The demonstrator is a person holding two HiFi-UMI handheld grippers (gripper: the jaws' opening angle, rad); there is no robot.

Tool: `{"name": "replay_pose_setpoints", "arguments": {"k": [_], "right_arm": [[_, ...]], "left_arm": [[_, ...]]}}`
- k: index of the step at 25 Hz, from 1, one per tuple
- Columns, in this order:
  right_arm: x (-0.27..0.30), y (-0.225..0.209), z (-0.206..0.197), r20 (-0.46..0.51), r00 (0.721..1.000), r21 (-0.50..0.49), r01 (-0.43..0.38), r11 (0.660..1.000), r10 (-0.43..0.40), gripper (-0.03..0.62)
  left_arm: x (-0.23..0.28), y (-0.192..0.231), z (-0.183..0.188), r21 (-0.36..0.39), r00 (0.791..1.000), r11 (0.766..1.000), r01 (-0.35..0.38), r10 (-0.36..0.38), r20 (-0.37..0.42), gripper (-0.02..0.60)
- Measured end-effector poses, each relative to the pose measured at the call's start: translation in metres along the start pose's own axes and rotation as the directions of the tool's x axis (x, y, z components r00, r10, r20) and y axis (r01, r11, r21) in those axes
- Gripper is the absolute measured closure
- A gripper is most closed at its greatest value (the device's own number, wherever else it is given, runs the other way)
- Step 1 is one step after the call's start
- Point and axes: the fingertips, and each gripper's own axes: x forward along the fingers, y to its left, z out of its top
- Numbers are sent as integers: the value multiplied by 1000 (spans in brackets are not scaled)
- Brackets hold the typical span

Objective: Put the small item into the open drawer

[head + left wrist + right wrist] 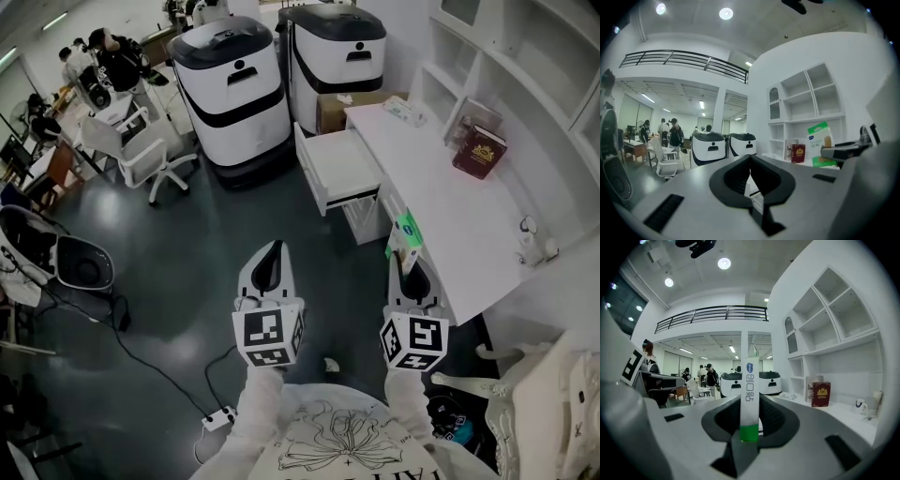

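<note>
The small item is a slim white box with a green end (405, 231). My right gripper (411, 262) is shut on it beside the white desk's (450, 202) front edge. In the right gripper view the box (749, 394) stands upright between the jaws of that gripper (750, 427). The open white drawer (339, 171) sticks out from the desk's far end, well ahead of both grippers. My left gripper (271, 251) hovers over the dark floor to the left, shut with nothing in it (750, 161). From the left gripper view the box (820, 140) shows at the right.
A red book (479, 152) leans against the desk's shelf unit. Two white-and-black machines (234, 84) stand beyond the drawer, with a cardboard box (336, 112) beside them. A white office chair (142, 155) is far left. A power strip (221, 419) and cable lie on the floor near me.
</note>
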Motion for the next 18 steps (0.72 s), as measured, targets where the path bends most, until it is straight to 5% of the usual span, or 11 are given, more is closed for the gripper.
{"name": "replay_pose_setpoints", "arguments": {"k": [10,18], "right_arm": [[25,-13,-5,-20,1000,5,-8,1000,8,505],[94,-26,0,-27,1000,4,8,1000,-8,505]], "left_arm": [[25,1,-3,-6,999,1000,-27,27,-22,577],[100,15,2,-8,1000,1000,4,-4,-25,577]]}}
